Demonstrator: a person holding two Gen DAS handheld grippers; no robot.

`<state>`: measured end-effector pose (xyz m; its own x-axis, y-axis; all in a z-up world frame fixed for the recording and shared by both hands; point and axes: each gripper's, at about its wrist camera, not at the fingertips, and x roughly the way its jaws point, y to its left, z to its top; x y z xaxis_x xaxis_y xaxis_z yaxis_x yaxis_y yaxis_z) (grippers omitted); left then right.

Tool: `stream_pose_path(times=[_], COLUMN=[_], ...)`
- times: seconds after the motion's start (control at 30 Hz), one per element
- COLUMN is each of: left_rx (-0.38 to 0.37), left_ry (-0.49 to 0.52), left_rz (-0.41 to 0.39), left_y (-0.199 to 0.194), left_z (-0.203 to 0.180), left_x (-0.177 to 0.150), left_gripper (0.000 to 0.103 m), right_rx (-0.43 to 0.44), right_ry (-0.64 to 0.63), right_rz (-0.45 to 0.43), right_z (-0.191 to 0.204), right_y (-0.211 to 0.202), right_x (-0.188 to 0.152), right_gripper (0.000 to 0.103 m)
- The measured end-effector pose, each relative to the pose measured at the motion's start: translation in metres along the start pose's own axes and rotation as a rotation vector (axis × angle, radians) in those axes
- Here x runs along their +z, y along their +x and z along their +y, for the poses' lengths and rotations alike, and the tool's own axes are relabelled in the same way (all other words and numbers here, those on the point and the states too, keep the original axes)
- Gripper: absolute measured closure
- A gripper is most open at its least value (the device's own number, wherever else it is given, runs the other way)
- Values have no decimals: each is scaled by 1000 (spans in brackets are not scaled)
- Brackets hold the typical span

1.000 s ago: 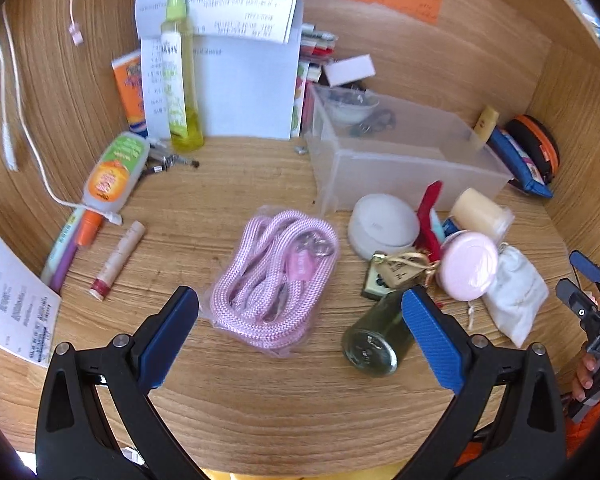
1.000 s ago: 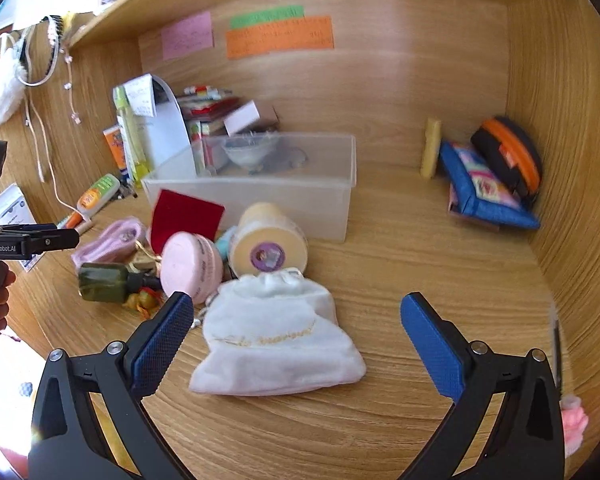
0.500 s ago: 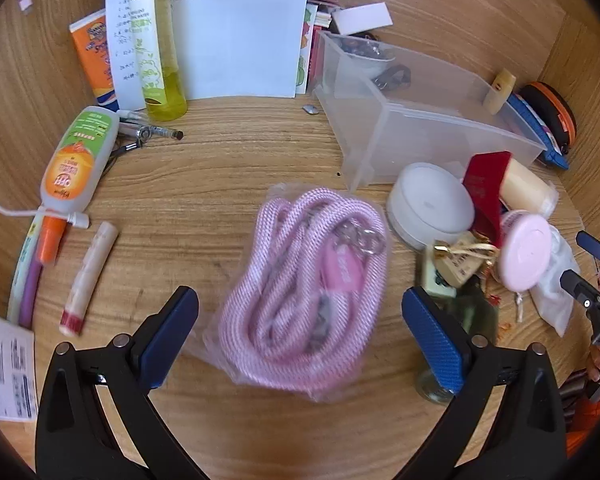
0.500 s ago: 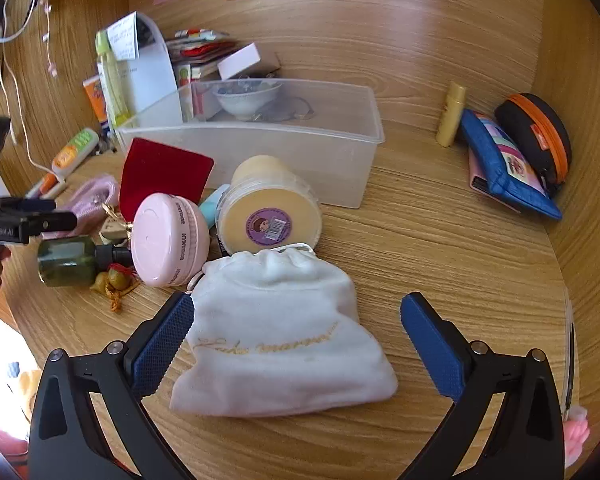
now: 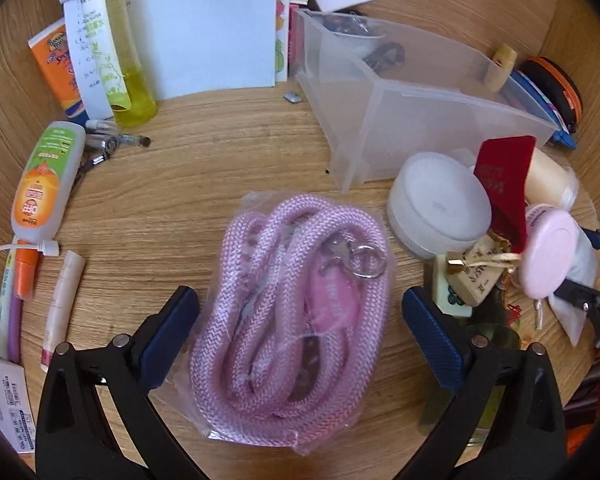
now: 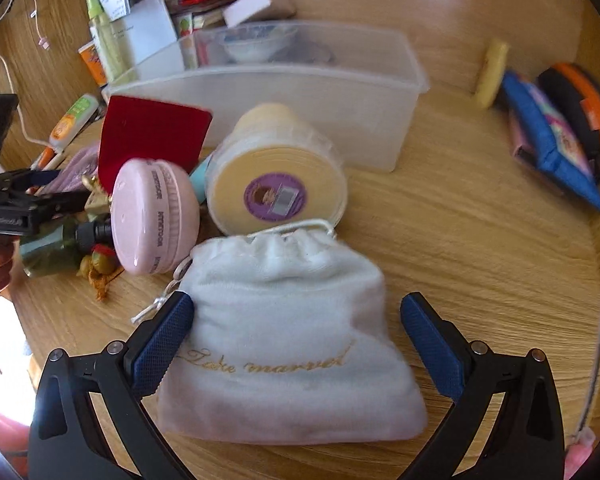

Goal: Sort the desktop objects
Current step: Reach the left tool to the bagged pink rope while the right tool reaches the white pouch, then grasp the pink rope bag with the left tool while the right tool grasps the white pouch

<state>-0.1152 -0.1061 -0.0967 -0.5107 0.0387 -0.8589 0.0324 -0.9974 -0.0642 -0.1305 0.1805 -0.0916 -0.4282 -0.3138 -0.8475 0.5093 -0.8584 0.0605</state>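
Observation:
A pink rope in a clear plastic bag (image 5: 296, 316) lies on the wooden desk. My left gripper (image 5: 300, 336) is open with the bagged rope between its blue pads, which stand clear of it. A white drawstring pouch (image 6: 288, 344) with gold lettering lies in the right wrist view. My right gripper (image 6: 296, 336) is open around the pouch; the left pad is at its edge. A clear plastic bin (image 5: 412, 104) stands behind, also in the right wrist view (image 6: 308, 104).
Between the two grippers lie a white round tin (image 5: 440, 208), a pink round case (image 6: 152, 220), a cream tape roll (image 6: 276, 188), a red card (image 6: 148, 136) and a green bottle (image 6: 56, 244). Tubes, pens and a lip balm (image 5: 62, 308) lie left. Pouches (image 6: 552, 136) lie right.
Both grippers have moved forward and down. The left now straddles the bagged rope and the right now straddles the white pouch. Both stay open.

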Motion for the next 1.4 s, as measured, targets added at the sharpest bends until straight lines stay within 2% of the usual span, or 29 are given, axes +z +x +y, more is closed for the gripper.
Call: stream_pose_path(times=[0.13,0.23,0.27,0.33,0.37,0.4,0.6,0.83,0.93,1.03,1.4], left_rx=[14,20,30,45,65,86,79,67,76,53,10], left_ry=[16,3,-9,-19,-12,-8,-46,-116,-118,-123,-96], left_rz=[-25,-41,-45,-62,-74,-86,-102,-152,-201,-248,-354], left_y=[3,4,4,3,3,2,-2,-18,-37,-53,-78], left_z=[1,5,8,11,11,11,16,17,13,9,-12], left_x=[0,4,5,7,8,8,7,-2,-3,-2,19], left_gripper=[0,0,3,17,27,32,43,44,44,44,44], right_rx=[19,19,17,19,25,34,65,51,27,-8,-59], right_ry=[-60,-103,-115,-110,-106,-92,-37,-22,-25,-42,-41], right_rz=[18,1,-6,-19,-27,-35,-99,-167,-212,-257,-386], right_z=[5,10,12,9,6,2,-10,-10,-9,-7,-12], right_y=[4,4,3,1,-1,-3,-23,-40,-51,-62,-88], right_x=[3,1,-1,-2,-2,-2,-6,-14,-13,-10,12], right_gripper=[2,10,14,21,27,30,50,54,54,54,54])
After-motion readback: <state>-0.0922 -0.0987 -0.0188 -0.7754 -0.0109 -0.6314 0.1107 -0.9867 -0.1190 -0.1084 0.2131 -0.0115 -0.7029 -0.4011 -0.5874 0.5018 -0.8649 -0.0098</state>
